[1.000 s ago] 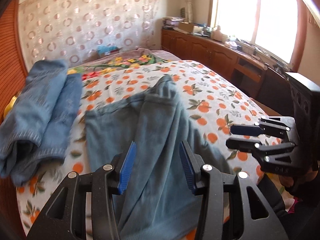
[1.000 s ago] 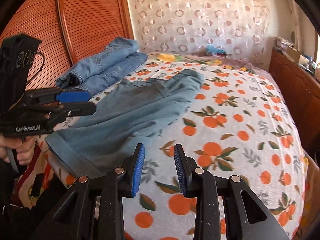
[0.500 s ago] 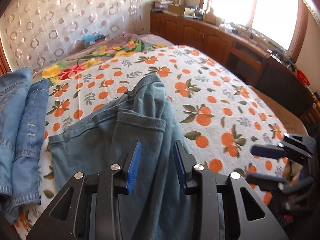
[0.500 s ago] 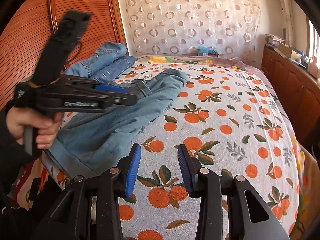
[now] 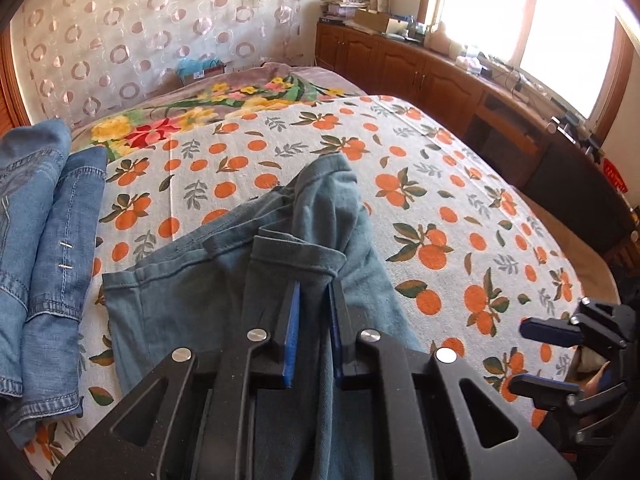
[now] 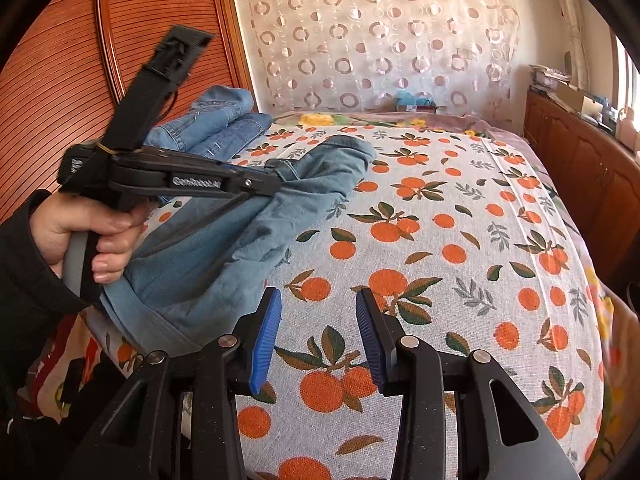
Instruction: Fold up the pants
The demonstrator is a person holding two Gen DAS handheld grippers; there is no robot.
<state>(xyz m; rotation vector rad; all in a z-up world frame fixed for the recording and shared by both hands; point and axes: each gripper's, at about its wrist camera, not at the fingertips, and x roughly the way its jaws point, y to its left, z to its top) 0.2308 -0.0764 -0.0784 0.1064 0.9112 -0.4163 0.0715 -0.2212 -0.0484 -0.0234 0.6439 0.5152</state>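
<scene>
On the bed [image 6: 460,208] | left gripper [image 5: 313,284] jaws closing on pants [image 5: 180,296] hem edge | right gripper [image 6: 318,300] jaws part-open, empty, over bare sheet

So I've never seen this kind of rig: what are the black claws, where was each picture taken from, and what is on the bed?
No robot here: a person holds a two-finger gripper in each hand, each with a fisheye camera looking along its fingers. One picture looks out from the left gripper, the other from the right gripper. On the orange-print bedspread lie grey-blue pants, with folded jeans beside them. The left jaws are closing on a fold of the pants. The right gripper is open, holding nothing.
</scene>
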